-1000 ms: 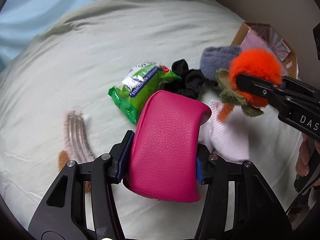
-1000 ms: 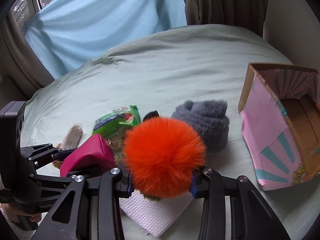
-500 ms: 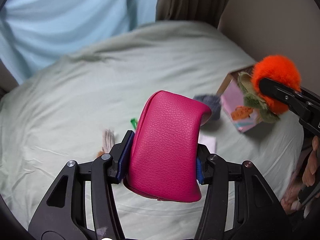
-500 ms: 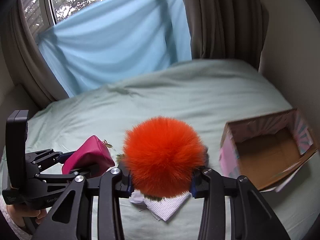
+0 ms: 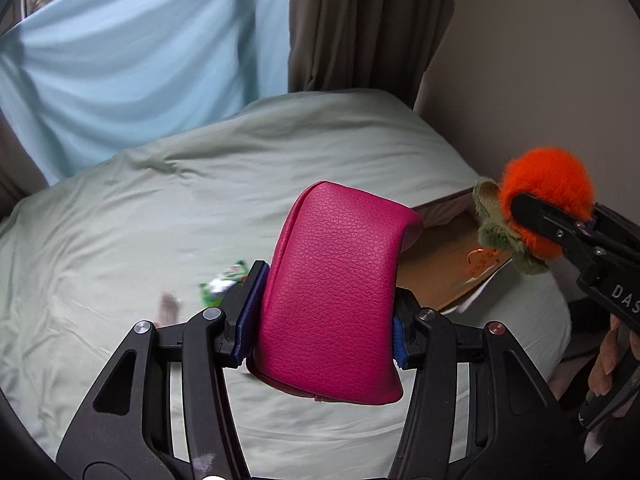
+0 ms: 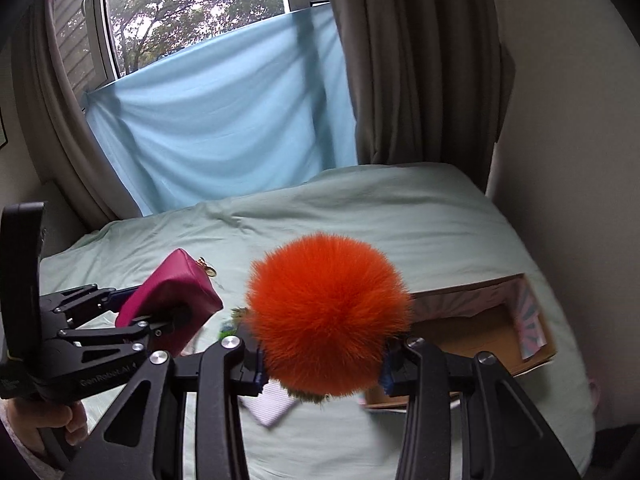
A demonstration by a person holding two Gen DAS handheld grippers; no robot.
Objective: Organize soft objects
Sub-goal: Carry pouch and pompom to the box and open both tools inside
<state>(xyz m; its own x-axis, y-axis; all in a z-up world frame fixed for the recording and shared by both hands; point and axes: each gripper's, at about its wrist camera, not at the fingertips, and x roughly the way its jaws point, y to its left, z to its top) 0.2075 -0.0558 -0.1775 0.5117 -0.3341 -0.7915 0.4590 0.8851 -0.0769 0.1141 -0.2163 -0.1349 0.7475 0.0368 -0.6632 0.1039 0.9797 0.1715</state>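
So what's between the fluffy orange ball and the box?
Nothing but air, going by the right wrist view: the orange pompom, clamped in the right hand-held gripper, hangs above the bed, with the open cardboard box below to its right.

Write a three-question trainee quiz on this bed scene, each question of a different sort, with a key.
1. True or false: the left tool is shut on the pink pouch.
2. Multiple choice: the right tool holds
A. a grey sock
B. an orange pom-pom
C. a green packet
3. Fill the blank: the open cardboard box lies on the ____.

Key: 1 true; 2 B; 3 bed. Both items are held above the bed, not yet in the box.
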